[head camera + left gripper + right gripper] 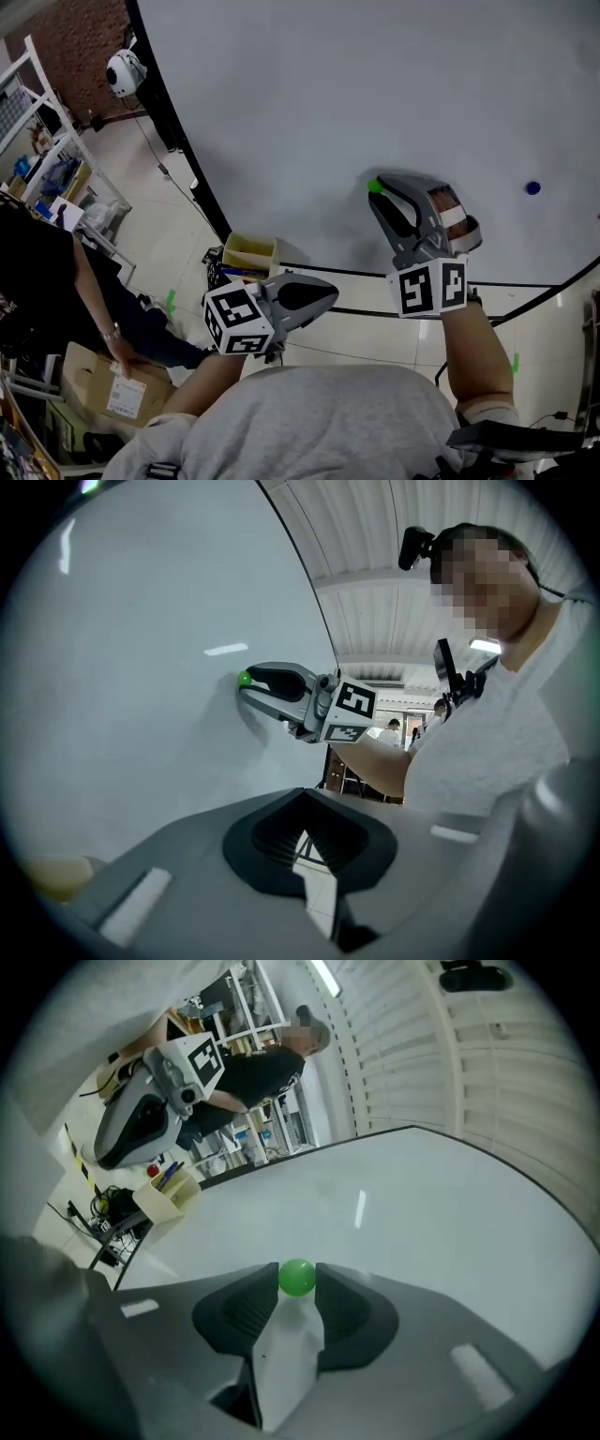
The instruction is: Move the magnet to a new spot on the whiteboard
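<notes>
Between the tips of my right tongs (381,190), one green magnet (298,1277) is gripped at the whiteboard (356,84) surface. One blue magnet (532,187) sits well to their right. My left tongs (326,292) are closed, empty, below the board's edge.

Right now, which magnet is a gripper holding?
The green magnet, pinched by the right gripper; the blue magnet sits alone on the whiteboard.
</notes>
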`<state>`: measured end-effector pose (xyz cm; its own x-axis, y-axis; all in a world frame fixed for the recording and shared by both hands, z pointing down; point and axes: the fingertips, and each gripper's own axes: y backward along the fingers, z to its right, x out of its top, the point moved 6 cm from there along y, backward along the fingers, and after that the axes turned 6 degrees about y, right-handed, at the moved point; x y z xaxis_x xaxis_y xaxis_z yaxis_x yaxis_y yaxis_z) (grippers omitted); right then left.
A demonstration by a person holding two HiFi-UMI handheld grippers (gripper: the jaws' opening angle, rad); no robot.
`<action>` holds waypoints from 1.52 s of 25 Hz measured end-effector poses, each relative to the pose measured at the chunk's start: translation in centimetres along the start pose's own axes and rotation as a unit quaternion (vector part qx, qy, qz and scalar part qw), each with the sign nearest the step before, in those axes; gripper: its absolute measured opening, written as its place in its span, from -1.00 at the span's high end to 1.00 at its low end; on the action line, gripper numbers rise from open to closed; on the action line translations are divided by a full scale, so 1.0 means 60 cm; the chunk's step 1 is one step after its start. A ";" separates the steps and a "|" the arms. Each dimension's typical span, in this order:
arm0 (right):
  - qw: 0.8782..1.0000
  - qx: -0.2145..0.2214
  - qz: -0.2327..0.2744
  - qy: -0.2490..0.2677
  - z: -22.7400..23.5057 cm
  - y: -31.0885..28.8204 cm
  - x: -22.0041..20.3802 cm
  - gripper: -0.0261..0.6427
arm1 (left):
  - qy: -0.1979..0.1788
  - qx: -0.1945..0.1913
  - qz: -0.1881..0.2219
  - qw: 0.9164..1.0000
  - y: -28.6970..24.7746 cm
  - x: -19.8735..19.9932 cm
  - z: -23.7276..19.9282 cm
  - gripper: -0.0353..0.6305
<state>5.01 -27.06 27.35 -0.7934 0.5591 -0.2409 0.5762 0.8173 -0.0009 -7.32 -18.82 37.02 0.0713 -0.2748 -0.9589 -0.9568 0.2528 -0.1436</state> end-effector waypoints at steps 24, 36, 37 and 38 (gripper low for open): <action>0.995 -0.001 -0.044 -0.094 -0.024 0.021 -0.003 0.37 | 0.003 -0.002 0.009 1.000 0.041 -0.001 -0.002 0.95; 0.799 0.198 0.106 -0.558 -0.173 0.217 0.023 0.00 | 0.010 0.039 0.018 0.999 0.056 -0.036 0.091 0.95; 0.791 0.206 0.104 -0.567 -0.187 0.243 0.026 -0.03 | 0.011 0.044 0.019 0.999 0.054 -0.044 0.110 0.95; 0.786 0.214 0.102 -0.571 -0.201 0.269 0.030 -0.04 | 0.013 0.048 0.021 0.999 0.050 -0.052 0.131 0.95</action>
<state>10.51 -11.21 38.63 -0.1236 -0.0180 -0.9922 0.8756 0.4684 -0.1176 -8.17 -9.90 37.63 0.0234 -0.2858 -0.9580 -0.9272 0.3522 -0.1277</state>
